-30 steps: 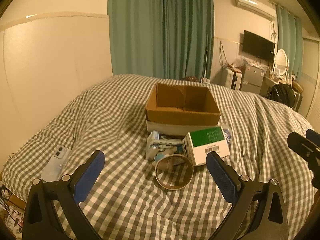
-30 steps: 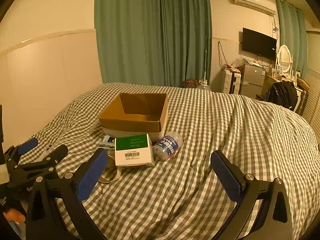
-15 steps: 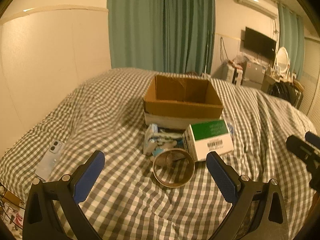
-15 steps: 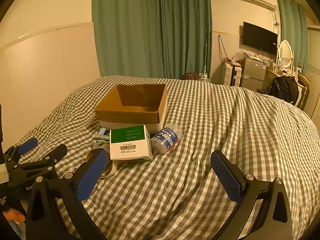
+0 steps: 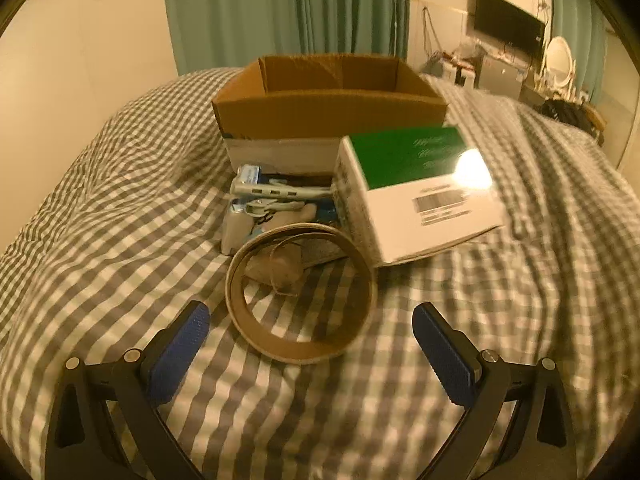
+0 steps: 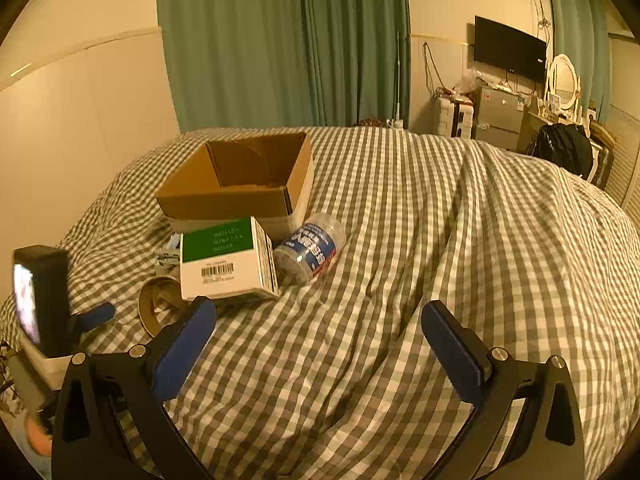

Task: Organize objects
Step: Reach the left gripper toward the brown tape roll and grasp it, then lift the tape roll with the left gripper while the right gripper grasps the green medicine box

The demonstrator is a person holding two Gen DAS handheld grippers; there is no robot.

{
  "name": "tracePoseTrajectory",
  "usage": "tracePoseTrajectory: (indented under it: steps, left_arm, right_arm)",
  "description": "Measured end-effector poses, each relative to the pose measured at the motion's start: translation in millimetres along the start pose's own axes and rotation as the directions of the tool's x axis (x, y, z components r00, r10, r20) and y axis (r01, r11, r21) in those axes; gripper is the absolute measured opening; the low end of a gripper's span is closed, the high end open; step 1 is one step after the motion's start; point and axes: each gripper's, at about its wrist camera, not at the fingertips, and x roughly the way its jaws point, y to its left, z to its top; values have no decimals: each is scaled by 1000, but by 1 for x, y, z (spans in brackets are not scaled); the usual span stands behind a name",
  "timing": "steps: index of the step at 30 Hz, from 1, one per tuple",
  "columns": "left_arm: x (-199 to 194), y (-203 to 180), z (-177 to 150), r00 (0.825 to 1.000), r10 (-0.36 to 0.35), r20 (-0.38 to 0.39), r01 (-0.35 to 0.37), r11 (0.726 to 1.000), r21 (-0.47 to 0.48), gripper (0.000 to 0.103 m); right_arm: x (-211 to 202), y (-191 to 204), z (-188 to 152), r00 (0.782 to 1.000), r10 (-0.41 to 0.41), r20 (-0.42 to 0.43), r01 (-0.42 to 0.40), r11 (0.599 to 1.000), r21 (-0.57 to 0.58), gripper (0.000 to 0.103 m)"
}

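Note:
An open cardboard box (image 5: 328, 112) (image 6: 224, 196) sits on the checked bed. In front of it lie a green-and-white carton (image 5: 416, 192) (image 6: 226, 260), a blue-and-white packet (image 5: 272, 204), a cardboard tape ring (image 5: 300, 292) (image 6: 154, 308) and a clear jar with a blue label (image 6: 310, 248). My left gripper (image 5: 310, 340) is open, its blue pads just short of the ring on either side. My right gripper (image 6: 318, 332) is open over bare bedding, below and to the right of the carton. The left gripper's body shows at the left edge of the right wrist view.
The checked duvet (image 6: 440, 280) rises in folds to the right. Green curtains (image 6: 288, 40) hang behind the bed. A TV (image 6: 510, 54), a mirror, small cabinets and a dark backpack (image 6: 564, 154) stand at the far right. A pale wall runs along the left.
My left gripper has moved forward and down, close to the tape ring, which now looms large. The right gripper has edged slightly closer to the carton and jar. Both stay open.

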Motion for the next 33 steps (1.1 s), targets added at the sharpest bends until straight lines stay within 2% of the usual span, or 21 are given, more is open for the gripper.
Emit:
tracePoseTrajectory:
  steps: [4,5,6,9,14,19,22,28,33]
  left_arm:
    - [27,3,-2,999,19,-40,-19,1000,-5,101]
    - [30,5,-4,999,4,-54,-4,1000,-9,96]
    - [33,6,-5,998,-15,-66,14,1000,-12,84]
    - [25,14,-7,998,-34,-51,33,999,-26,83]
    - [-21,36,0,998,-15,57,20,996,-83,83]
    - [-52,56,13,992,22,127,-11,996,-90,83]
    - [-57,65,18,990,45,131,-36,997,-68,83]
    - [-53,89,15,993,54,109,-43,994,-99,83]
    - [-51,97,10,995,44,95,-35,994,-100,83]
  right_arm:
    - [7,-3,-3,1000,0,-19,0,1000,3,103]
    - [8,-3,-3,1000,-1,-23,2,1000,3,103]
    - [10,-3,-4,1000,-2,-29,2,1000,3,103]
    - [17,-2,-5,999,-1,-50,2,1000,3,103]
    - [24,8,-3,998,12,-67,-13,1000,-23,103]
    - [32,30,6,996,47,-70,-52,996,-66,103]
    - [36,48,14,994,85,-70,-91,991,-93,103]
    - [58,80,19,988,115,-107,-129,982,-135,103]
    - [96,91,21,974,114,-194,-138,984,-113,103]
